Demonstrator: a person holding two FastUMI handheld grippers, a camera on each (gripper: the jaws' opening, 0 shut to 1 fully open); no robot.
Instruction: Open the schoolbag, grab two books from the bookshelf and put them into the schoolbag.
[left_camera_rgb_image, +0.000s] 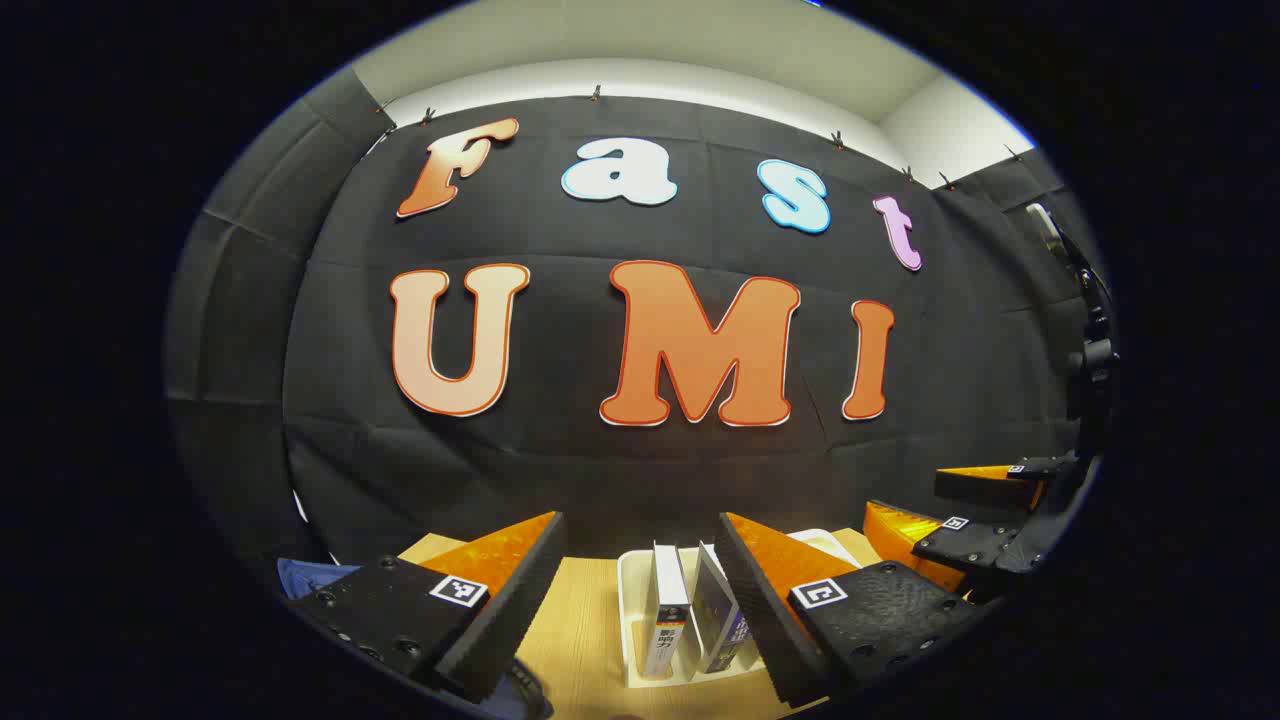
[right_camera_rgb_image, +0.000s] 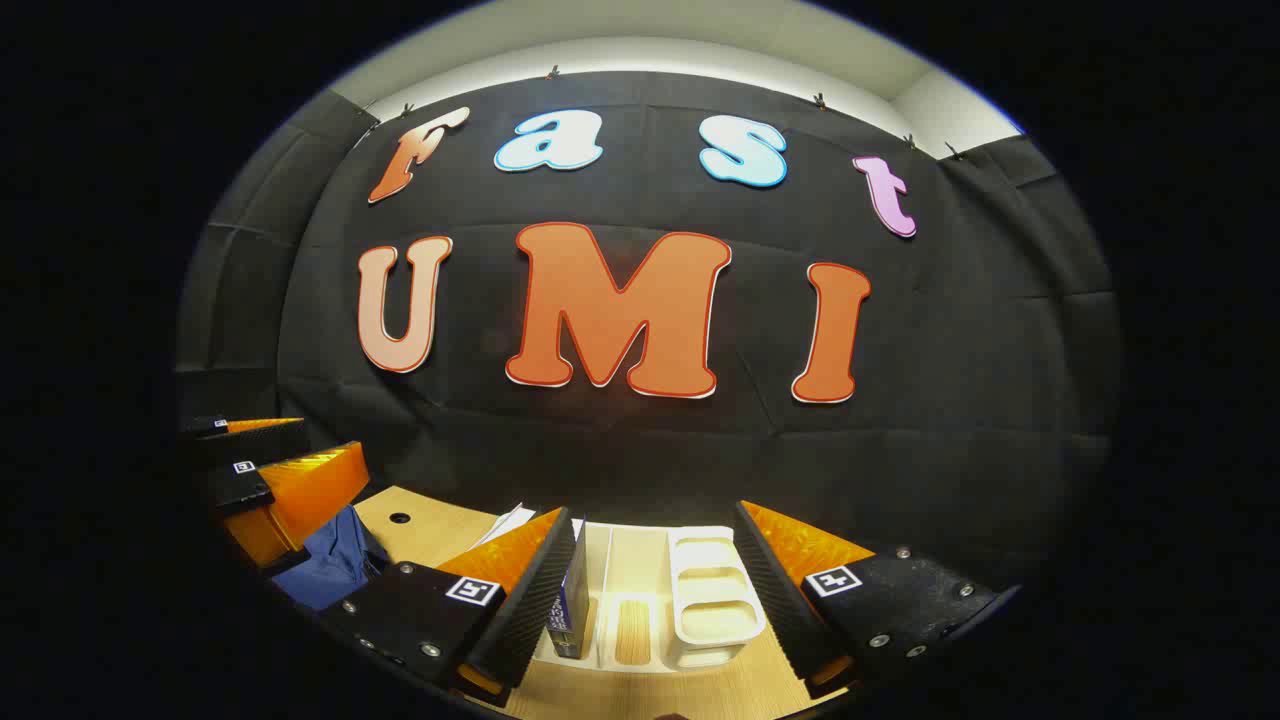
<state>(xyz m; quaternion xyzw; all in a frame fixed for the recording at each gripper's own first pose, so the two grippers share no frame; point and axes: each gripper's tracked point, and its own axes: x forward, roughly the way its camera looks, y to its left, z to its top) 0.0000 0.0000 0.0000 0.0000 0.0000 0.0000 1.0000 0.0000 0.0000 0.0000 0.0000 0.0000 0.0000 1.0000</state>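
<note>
On the pale wood-grain tabletop stands a white plastic compartmented bookshelf, smooth and round-cornered, holding two upright books with glossy covers (their spine print too small to read). Just left lies the dark blue fabric schoolbag. Above them, the left gripper and the right gripper both hover with fingers spread, empty, before black cloth.
</note>
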